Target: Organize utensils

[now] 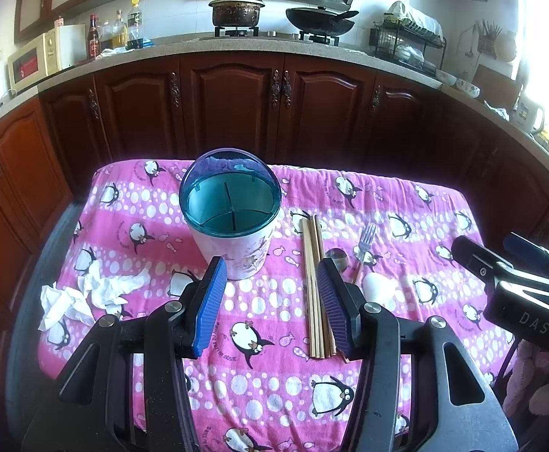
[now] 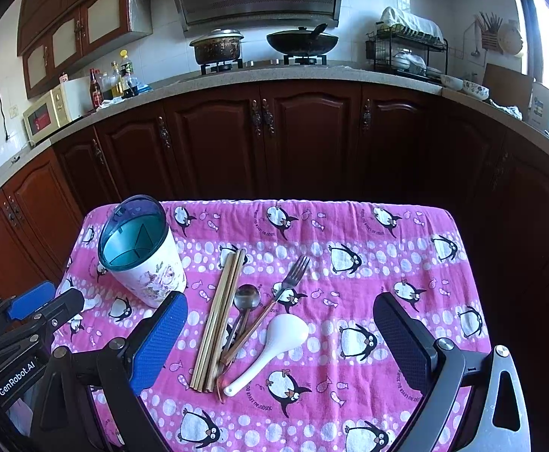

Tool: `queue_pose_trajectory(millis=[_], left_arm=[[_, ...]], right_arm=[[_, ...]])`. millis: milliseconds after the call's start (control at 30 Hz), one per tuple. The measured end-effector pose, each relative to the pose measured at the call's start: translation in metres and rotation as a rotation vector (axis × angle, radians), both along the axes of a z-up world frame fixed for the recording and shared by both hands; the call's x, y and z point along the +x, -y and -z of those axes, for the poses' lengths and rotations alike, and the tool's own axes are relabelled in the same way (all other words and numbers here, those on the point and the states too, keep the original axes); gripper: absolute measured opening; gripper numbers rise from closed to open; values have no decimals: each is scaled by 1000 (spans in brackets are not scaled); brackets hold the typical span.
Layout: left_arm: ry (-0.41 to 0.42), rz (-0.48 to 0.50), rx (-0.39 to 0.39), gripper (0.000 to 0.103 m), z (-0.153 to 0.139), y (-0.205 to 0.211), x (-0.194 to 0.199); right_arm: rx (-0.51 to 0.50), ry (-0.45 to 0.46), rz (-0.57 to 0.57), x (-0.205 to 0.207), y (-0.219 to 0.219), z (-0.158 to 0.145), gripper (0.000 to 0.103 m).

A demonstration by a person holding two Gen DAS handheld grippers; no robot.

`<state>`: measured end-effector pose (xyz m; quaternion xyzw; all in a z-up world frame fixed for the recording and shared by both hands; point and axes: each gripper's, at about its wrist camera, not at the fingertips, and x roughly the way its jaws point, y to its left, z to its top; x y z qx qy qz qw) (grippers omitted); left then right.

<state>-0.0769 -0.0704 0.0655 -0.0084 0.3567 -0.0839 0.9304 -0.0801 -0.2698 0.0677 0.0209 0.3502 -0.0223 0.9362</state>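
A white floral utensil holder (image 1: 233,222) (image 2: 142,260) with a teal divided insert and a blue see-through lid stands upright on the pink penguin cloth. To its right lie several wooden chopsticks (image 1: 314,286) (image 2: 219,316), a metal spoon (image 1: 337,257) (image 2: 245,301), a fork (image 1: 364,246) (image 2: 285,290) and a white ceramic spoon (image 1: 378,286) (image 2: 270,350). My left gripper (image 1: 270,278) is open and empty, just in front of the holder. My right gripper (image 2: 278,324) is open and empty, above the utensils; it also shows in the left wrist view (image 1: 500,260).
Crumpled white tissues (image 1: 86,295) lie on the cloth's left side. The pink cloth (image 2: 368,248) covers a small table. Dark wooden cabinets (image 1: 236,109) and a counter with a stove, pots and a dish rack stand beyond its far edge.
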Motion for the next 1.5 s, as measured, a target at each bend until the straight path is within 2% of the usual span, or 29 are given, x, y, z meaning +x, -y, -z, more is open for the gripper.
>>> queue_pose_trajectory(millis=[333, 367, 667, 800, 1500], left_arm=[[-17, -3, -1, 50, 7, 1, 4], [-18, -2, -2, 50, 7, 1, 4], [-35, -9, -14, 50, 13, -1, 6], [-42, -13, -22, 50, 15, -3, 6], [-68, -11, -30, 50, 22, -2, 10]], right_arm=[[6, 6, -5, 2, 1, 4, 98], [-6, -26, -3, 4, 0, 4, 98], [-43, -109, 6, 9, -1, 10, 98], [-34, -77, 11, 9, 0, 11, 98], [-27, -78, 10, 11, 4, 20, 98]])
